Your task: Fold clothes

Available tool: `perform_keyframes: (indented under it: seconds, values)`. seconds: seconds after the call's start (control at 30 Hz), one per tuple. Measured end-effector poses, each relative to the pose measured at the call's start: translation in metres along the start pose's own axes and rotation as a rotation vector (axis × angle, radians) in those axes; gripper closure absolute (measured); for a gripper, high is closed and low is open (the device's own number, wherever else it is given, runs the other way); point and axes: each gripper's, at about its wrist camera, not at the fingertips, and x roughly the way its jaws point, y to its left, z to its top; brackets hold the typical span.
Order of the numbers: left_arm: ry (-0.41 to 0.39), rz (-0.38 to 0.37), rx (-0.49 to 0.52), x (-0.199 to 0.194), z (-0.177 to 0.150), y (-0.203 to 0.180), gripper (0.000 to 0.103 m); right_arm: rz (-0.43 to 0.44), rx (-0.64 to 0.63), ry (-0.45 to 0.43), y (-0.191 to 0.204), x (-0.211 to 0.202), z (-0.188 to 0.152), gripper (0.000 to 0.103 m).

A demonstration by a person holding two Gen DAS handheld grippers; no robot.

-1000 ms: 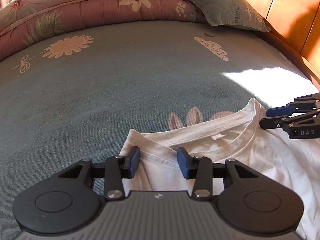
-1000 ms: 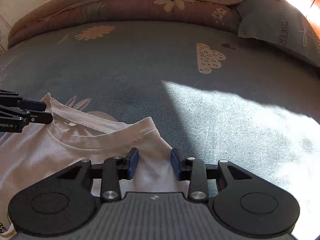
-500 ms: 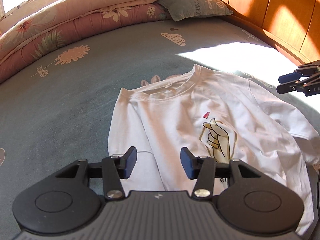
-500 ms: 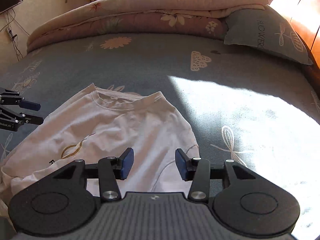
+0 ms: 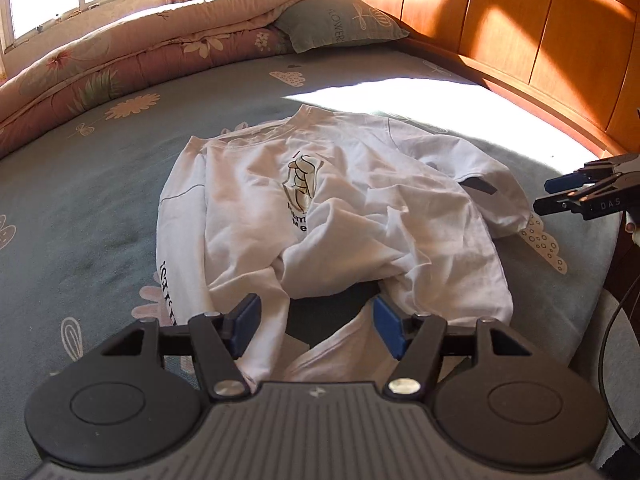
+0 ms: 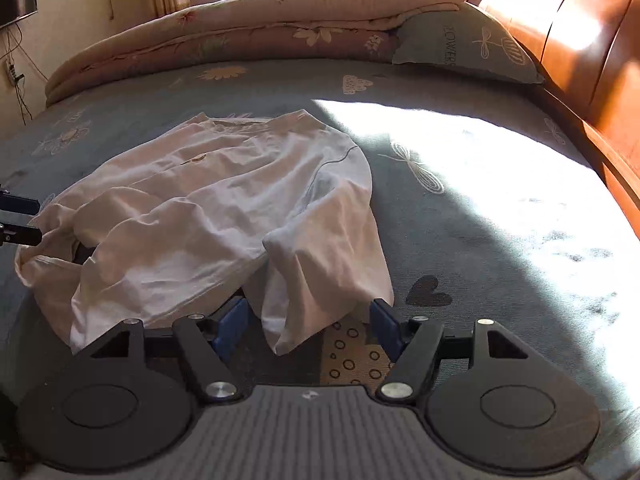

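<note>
My left claw (image 5: 314, 328) stands wide, jaws just been opening, nothing gripped; blue pads (image 5: 244, 322) hang over the rumpled hem of the white shirt (image 5: 320, 216), apart from the cloth as far as I can tell. My right claw (image 6: 308, 330) is wide too, also just been opening, empty; the end of a sleeve (image 6: 320, 276) droops between its pads, not pinched. The shirt lies face up on the blue-green bed sheet (image 5: 80, 208), creased, hand print on the chest, collar at the far end. Beyond it a pillow (image 5: 340, 24) and a folded quilt (image 5: 140, 52); wooden headboard (image 5: 540, 32) on the right.
</note>
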Motion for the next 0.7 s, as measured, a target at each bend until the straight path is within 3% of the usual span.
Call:
perform_keyframes:
  seconds: [0.23,0.4,0.57,0.7]
  values:
    - [-0.01,-0.027,0.007,-0.001,-0.021,-0.035,0.033,0.106,0.241,0.014,-0.023,0.019,-0.037,0.031]
    - [-0.013,-0.011,0.007,0.006,-0.023,-0.043,0.028,0.142,0.285,0.006,-0.025,0.037,-0.035,0.03]
    - [-0.013,-0.004,-0.042,0.018,-0.023,-0.044,0.028,0.148,0.335,-0.006,-0.029,0.059,-0.026,0.029]
    - [-0.011,-0.005,-0.025,0.023,-0.021,-0.047,0.028,0.148,0.358,-0.023,-0.033,0.071,-0.017,0.029]
